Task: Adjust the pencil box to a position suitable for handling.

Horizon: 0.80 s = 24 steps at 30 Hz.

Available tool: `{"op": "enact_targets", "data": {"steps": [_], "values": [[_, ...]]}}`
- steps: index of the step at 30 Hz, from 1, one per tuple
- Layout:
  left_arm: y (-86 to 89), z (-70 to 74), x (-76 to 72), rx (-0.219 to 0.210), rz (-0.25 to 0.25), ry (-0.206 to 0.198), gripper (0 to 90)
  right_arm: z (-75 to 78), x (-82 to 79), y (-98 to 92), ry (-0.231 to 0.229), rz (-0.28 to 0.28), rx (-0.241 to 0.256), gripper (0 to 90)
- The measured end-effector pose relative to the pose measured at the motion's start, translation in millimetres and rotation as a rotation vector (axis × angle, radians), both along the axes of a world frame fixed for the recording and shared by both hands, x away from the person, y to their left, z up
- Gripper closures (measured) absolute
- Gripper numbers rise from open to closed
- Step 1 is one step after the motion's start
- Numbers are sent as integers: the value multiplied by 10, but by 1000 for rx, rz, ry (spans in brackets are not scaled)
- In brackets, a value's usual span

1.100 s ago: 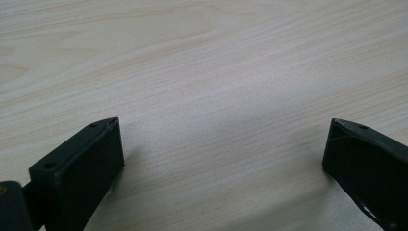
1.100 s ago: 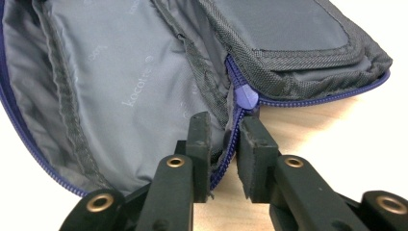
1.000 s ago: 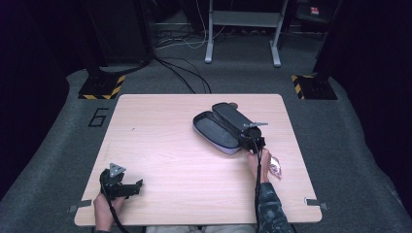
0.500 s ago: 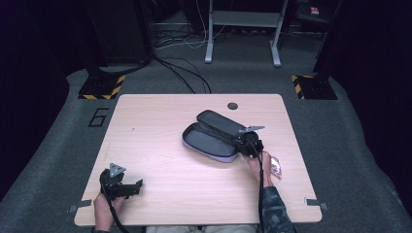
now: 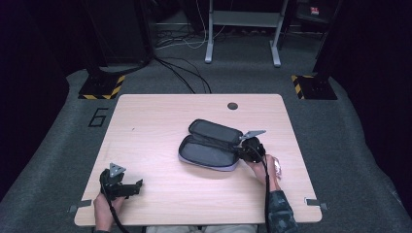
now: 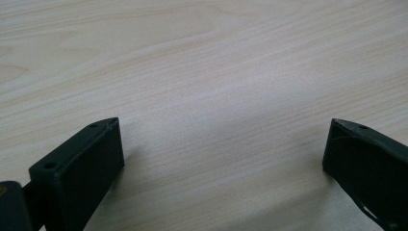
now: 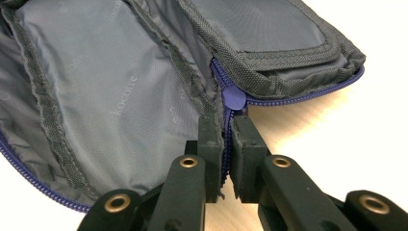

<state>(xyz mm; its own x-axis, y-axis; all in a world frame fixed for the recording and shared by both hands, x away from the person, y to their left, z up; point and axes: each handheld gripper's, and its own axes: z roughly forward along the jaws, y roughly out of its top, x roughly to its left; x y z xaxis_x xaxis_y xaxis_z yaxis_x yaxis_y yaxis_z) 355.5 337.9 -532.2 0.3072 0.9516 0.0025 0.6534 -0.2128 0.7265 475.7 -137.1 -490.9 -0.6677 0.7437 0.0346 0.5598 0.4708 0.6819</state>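
A dark grey zip case (image 5: 210,145) lies open in two halves near the middle of the wooden table (image 5: 160,116); its lining (image 7: 101,91) is grey and its zipper purple. My right gripper (image 5: 248,149) is at the case's right end, shut on the zipper edge just below the purple slider (image 7: 234,99). My left gripper (image 5: 127,188) rests near the front left corner, its jaws wide apart over bare wood (image 6: 216,96) with nothing between them.
A small dark round hole (image 5: 232,105) sits near the table's far edge. Beyond the table are a metal stand (image 5: 243,29), floor cables (image 5: 184,73) and two hazard-striped bases (image 5: 102,87). Clamps (image 5: 313,202) stick out at the front corners.
The case has slid left and toward the person with my right gripper holding its end; it now lies more open. The left gripper has stayed put.
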Motion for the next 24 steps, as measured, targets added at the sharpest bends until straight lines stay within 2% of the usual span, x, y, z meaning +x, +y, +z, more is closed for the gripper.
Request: {"op": "enact_targets", "data": {"steps": [3,5,10,17,19,20,24], "values": [[0,0,0,0,0,0,5,1,-14,-18,12,11,0,841],[0,0,0,0,0,0,5,6,-13,-55,-3,43,-17,841],[-1,0,0,0,1,0,5,25,-16,-76,-9,80,-24,841],[-1,0,0,-1,1,0,5,35,79,-76,-10,132,-38,841],[-1,0,0,0,1,0,5,36,82,-57,-1,117,-32,840],[0,0,0,0,1,0,5,36,101,-62,-12,134,-42,838],[0,0,0,0,1,0,5,25,108,-16,3,107,-22,822]]}}
